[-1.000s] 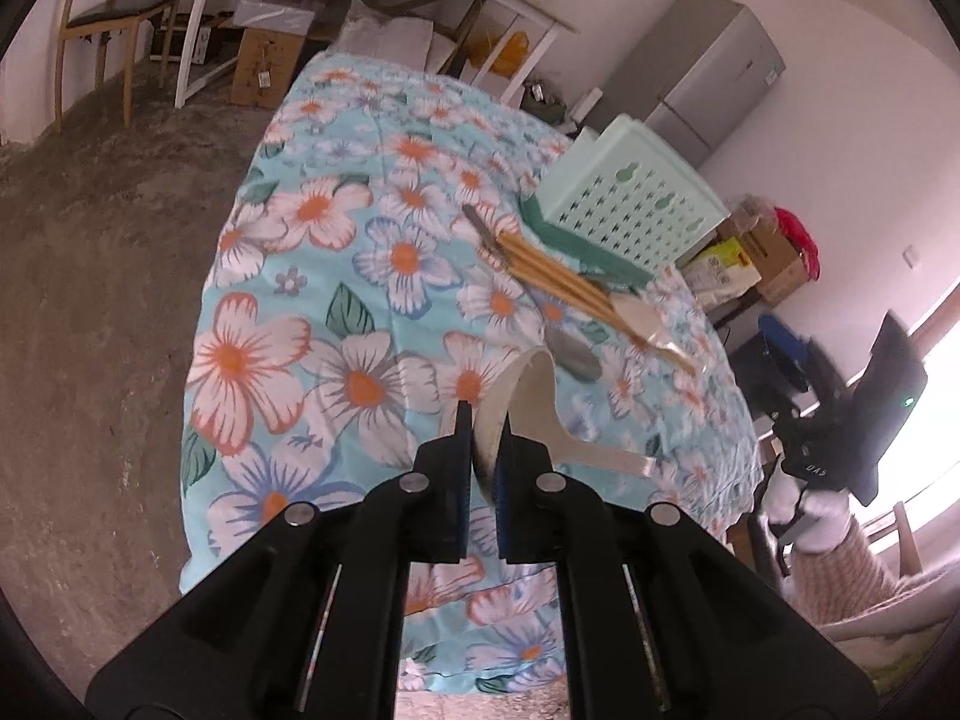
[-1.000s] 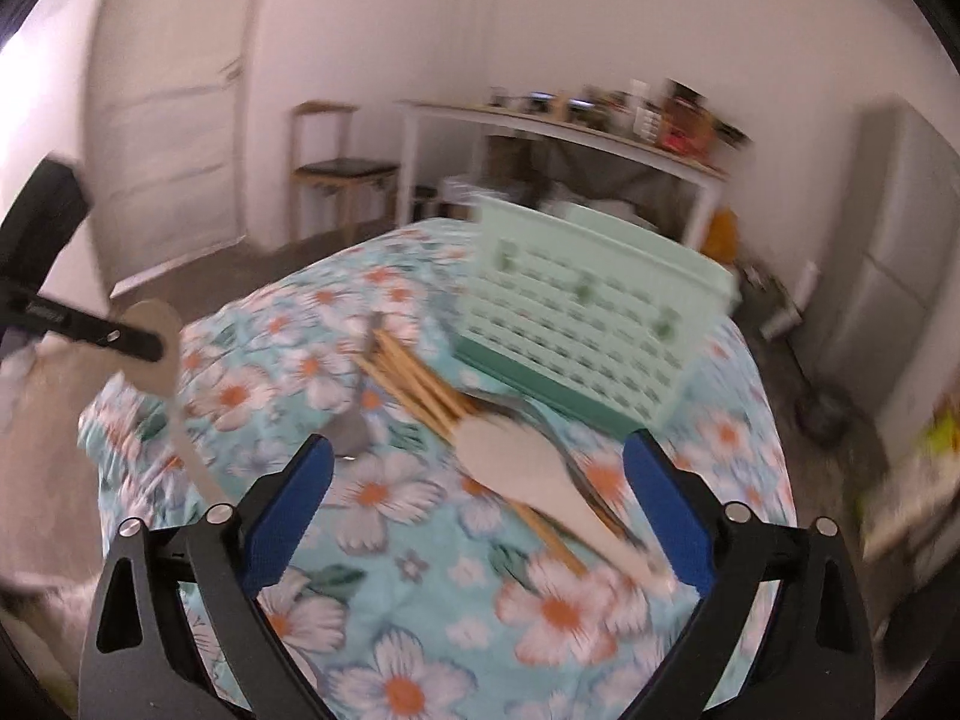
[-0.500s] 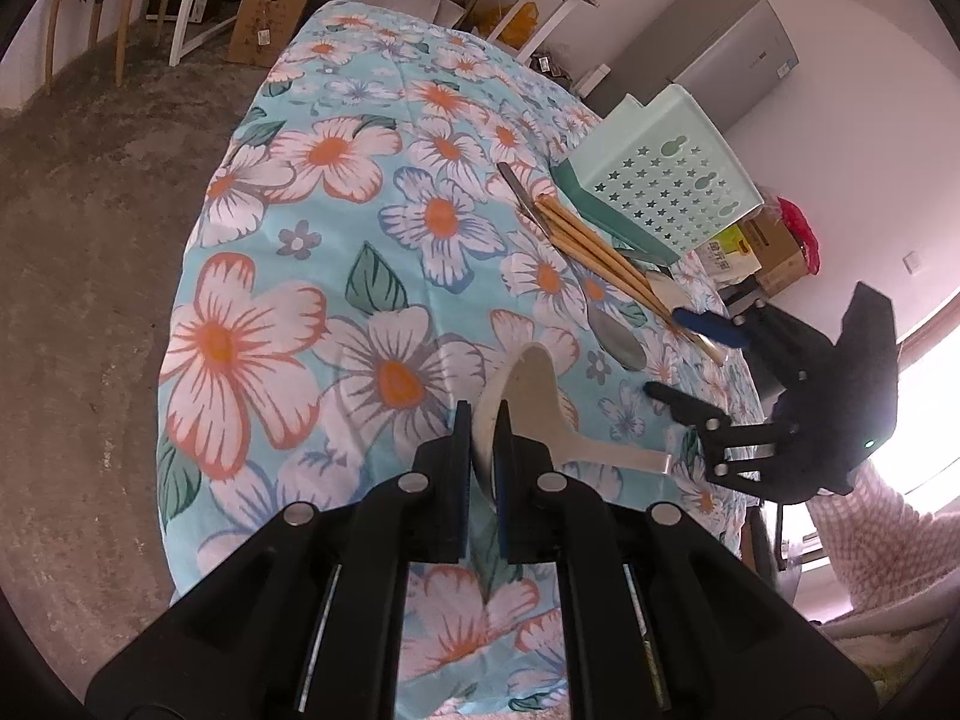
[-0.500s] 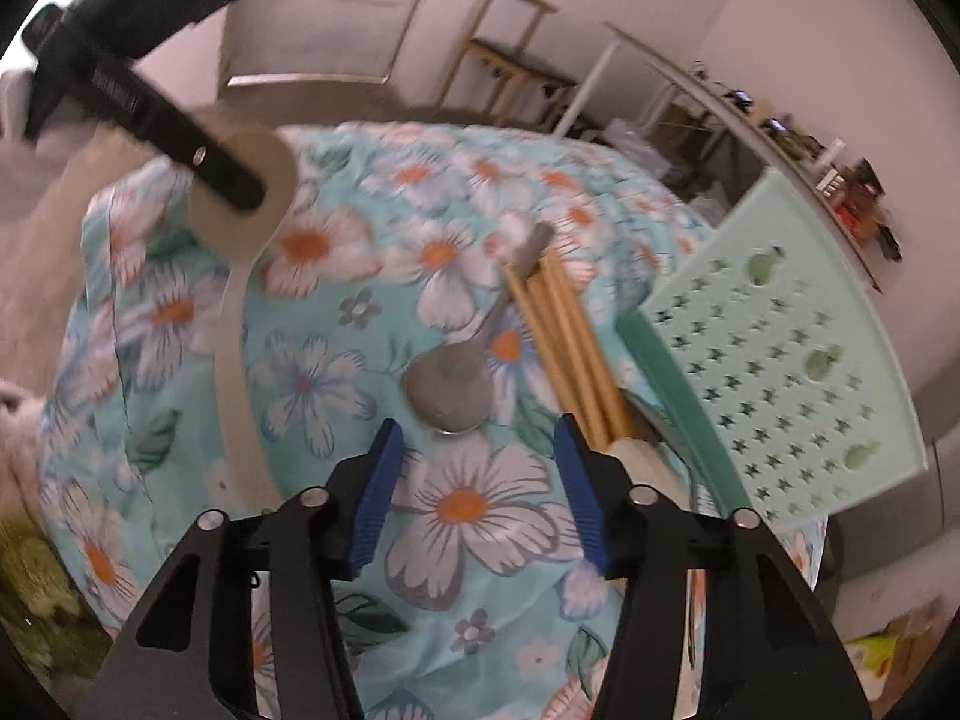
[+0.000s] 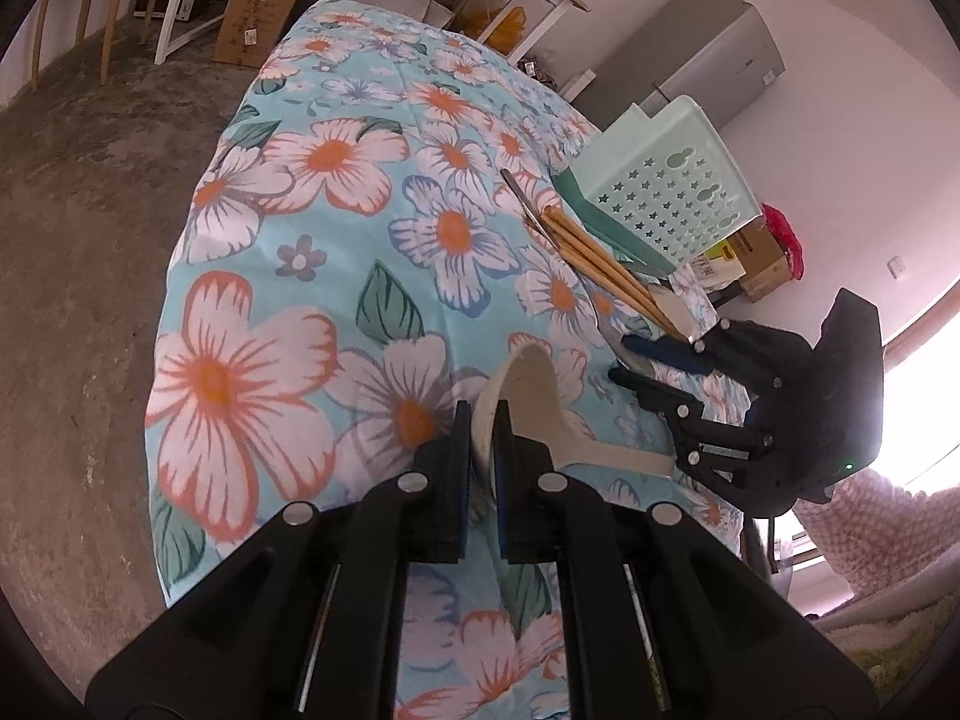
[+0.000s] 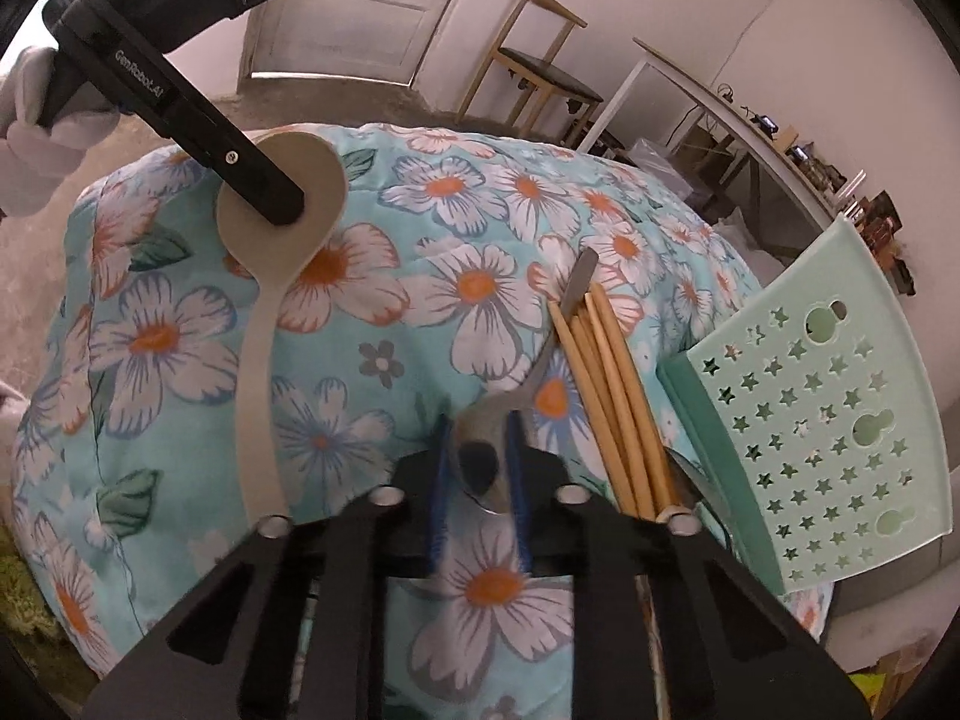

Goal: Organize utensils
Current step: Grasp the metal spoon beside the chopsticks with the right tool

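1. The left claw (image 5: 480,420) is clamped on the bowl of the beige spoon (image 5: 543,402), held above the floral tabletop (image 5: 312,276)
2. The right claw (image 6: 480,450) straddles the metal spoon (image 6: 510,414) lying beside the chopsticks (image 6: 606,396), jaws nearly closed on its bowl; squeeze squarely before lifting toward the green basket (image 6: 822,408)

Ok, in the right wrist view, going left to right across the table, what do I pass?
Beige spoon held by the left gripper → metal spoon in the right gripper → wooden chopsticks → green basket.
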Available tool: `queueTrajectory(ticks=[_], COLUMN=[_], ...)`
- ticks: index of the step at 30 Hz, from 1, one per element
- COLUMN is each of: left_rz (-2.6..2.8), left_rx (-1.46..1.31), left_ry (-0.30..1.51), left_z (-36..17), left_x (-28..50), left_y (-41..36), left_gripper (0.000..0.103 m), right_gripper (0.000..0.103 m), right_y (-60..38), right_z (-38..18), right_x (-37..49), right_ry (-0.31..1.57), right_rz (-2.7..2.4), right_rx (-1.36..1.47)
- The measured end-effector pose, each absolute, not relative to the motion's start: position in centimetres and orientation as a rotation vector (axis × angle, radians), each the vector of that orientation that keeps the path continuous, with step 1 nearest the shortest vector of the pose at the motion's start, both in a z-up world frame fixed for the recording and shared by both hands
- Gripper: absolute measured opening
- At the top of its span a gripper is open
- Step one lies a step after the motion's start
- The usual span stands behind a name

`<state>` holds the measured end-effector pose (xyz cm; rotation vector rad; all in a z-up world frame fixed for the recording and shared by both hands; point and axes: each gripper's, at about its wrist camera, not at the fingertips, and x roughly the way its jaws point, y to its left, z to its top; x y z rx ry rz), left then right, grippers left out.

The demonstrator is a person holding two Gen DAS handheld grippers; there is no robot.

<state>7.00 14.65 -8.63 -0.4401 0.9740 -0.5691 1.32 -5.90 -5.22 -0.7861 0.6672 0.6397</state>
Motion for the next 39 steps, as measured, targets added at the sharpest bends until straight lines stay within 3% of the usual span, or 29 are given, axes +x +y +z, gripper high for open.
queueTrajectory(ticks=[16,21,22,24,25,29,31,36,39], left_rz=[-0.533,-0.498,-0.483,-0.461,-0.454,-0.418,-0.399,-0.362,-0.345], left_rx=[-0.436,-0.402,-0.396,-0.399,-0.406,-0.412,-0.409,-0.416,-0.393], left_ry=[0.912,0.903,0.911,0.918,0.919,0.907,0.902,0.902,0.905], left_z=[-7.3,-7.2,-7.4,-7.7,-7.8,-7.8,-7.8,-7.7,-7.5], left_x=[6.9,6.2,6.0,5.7,5.5,4.5,4.0,3.2,2.9], left_y=[14.6,14.3,14.2,14.3,14.4,14.8,14.9,15.3,15.3], left_gripper=[0.006,0.006,0.006,0.007,0.007,0.007,0.007,0.007,0.007], right_gripper=[0.003,0.003,0.006,0.024,0.039,0.042,0.041,0.007,0.004], right_y=[-8.3,-8.5,-8.6,-8.8,-8.8,-8.5,-8.3,-6.9,-5.5], right_z=[2.4,0.4,-0.3,-1.3,-1.8,-4.6,-4.9,-3.7,-2.8], right_x=[0.0,0.1,0.1,-0.1,-0.2,0.1,0.7,2.7,2.6], right_ry=[0.694,0.724,0.729,0.724,0.715,0.714,0.708,0.702,0.661], right_rz=[0.735,0.624,0.593,0.561,0.552,0.543,0.567,0.642,0.707], right_rx=[-0.323,-0.427,-0.479,-0.578,-0.623,-0.792,-0.771,-0.657,-0.632])
